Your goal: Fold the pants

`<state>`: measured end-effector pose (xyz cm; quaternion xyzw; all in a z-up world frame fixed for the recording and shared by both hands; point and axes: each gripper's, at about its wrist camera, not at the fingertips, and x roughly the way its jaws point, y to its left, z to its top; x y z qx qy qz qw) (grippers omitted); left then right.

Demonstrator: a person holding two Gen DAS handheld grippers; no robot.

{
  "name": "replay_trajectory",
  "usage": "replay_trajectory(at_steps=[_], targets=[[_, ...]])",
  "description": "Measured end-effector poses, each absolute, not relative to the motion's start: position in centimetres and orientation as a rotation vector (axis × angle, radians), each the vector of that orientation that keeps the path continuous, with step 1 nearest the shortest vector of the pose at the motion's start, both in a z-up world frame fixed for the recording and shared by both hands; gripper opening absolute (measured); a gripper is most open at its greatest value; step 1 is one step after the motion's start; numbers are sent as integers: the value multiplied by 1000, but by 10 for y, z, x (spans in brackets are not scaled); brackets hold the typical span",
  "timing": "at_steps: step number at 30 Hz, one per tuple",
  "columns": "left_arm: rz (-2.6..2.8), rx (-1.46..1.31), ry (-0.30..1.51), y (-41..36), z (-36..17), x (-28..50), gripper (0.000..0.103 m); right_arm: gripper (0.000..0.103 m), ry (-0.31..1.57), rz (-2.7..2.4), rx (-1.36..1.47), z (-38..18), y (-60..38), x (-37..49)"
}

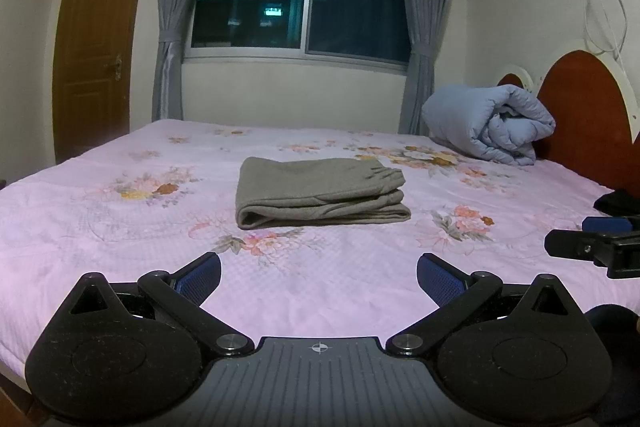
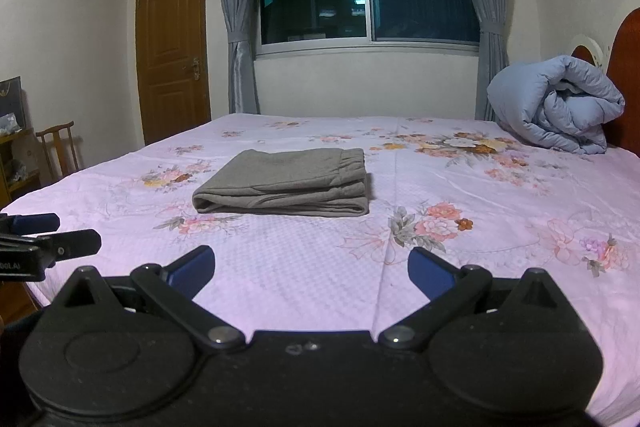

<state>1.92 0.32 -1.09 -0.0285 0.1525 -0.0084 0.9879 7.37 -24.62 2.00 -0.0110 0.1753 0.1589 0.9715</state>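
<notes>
Grey-brown pants point(image 1: 320, 193) lie folded into a flat rectangle in the middle of the pink floral bed point(image 1: 120, 247), waistband to the right. In the right wrist view the same pants point(image 2: 282, 183) sit left of centre. My left gripper point(image 1: 319, 279) hovers over the bed's near edge, well short of the pants, open with nothing between its blue pads. My right gripper point(image 2: 311, 273) is likewise held back from the pants and open, empty. Each gripper shows at the other view's edge: the right one point(image 1: 592, 247), the left one point(image 2: 40, 239).
A rolled pale blue quilt point(image 1: 488, 127) rests at the back right against the red headboard point(image 1: 580, 107). A dark cloth point(image 1: 618, 201) lies at the right edge of the bed. A wooden chair point(image 2: 60, 147) and shelf stand left of the bed; door, window and curtains behind.
</notes>
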Motion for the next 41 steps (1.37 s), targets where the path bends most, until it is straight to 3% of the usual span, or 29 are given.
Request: replay_trajectory(at_steps=[41], targets=[[-22, -43, 294, 4, -11, 18, 103, 97, 352, 322, -26, 20, -246, 74]])
